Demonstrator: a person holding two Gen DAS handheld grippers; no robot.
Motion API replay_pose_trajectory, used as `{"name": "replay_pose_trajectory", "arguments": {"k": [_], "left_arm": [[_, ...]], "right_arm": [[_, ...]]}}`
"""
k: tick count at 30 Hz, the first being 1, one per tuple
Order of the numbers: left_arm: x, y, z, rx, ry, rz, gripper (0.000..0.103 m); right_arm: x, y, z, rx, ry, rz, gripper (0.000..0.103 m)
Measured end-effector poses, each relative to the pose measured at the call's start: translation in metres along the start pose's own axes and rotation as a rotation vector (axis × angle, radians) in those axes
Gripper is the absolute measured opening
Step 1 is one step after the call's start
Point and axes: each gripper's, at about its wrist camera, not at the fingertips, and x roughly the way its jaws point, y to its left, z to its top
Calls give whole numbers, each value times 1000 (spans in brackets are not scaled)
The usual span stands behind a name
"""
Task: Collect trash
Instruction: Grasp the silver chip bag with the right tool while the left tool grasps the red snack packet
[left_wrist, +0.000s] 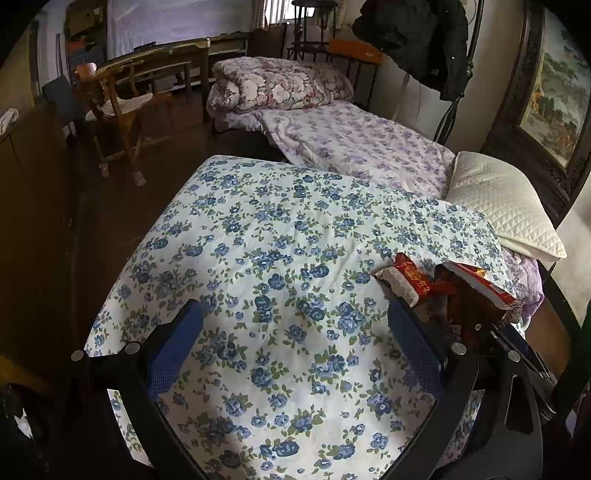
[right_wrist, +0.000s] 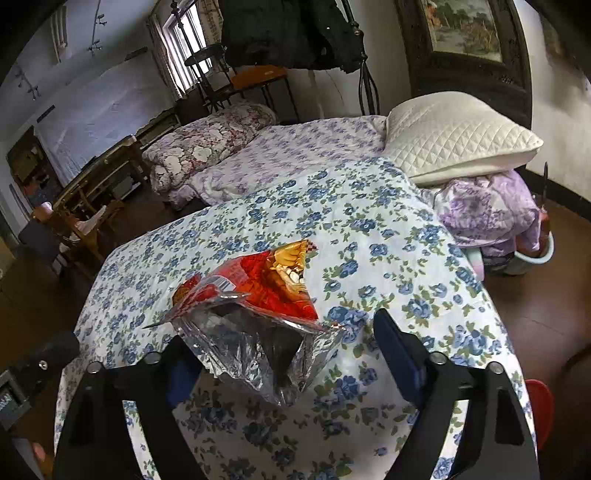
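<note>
Left gripper (left_wrist: 295, 325) hanging over the blue-flowered quilt (left_wrist: 280, 229), jaws spread wide, nothing but quilt between the blue pads (left_wrist: 173, 350). To its right, a torn red wrapper (left_wrist: 476, 291) lying on the quilt close by the right-hand finger, partly behind it.

Right wrist view: same wrapper (right_wrist: 255, 306), red outside and silver foil inside, torn open, sitting on the quilt (right_wrist: 388, 236) in the gap of the right gripper (right_wrist: 284, 350). Foil edge against the left finger or just in front of it, cannot tell which; right finger (right_wrist: 402, 354) clear of it. Jaws partly spread, not clamped on the wrapper.

Further right, a white pillow (right_wrist: 458, 136) on the bed beyond the quilt.
</note>
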Motion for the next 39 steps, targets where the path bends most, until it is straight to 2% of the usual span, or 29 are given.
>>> {"name": "replay_pose_trajectory", "arguments": {"k": [1, 3, 9, 13, 18, 23, 31, 39], "left_arm": [[0, 0, 0, 0, -1, 0, 96], [1, -1, -1, 6, 1, 2, 96], [14, -12, -6, 51, 26, 29, 96], [27, -27, -2, 37, 47, -13, 96], [47, -58, 8, 54, 61, -38, 96], [76, -85, 5, 116, 98, 2, 96], [95, -83, 10, 68, 117, -41, 96], [97, -80, 11, 81, 111, -6, 96]], "right_arm": [[2, -1, 0, 2, 6, 11, 65], [5, -2, 0, 10, 24, 36, 16], [-17, -11, -7, 42, -70, 29, 16], [-29, -24, -18, 107, -99, 43, 17], [-25, -34, -16, 141, -77, 65, 18], [-26, -34, -17, 134, -78, 68, 20], [-22, -33, -16, 137, -61, 77, 22], [-26, -35, -16, 144, -77, 33, 22]]}}
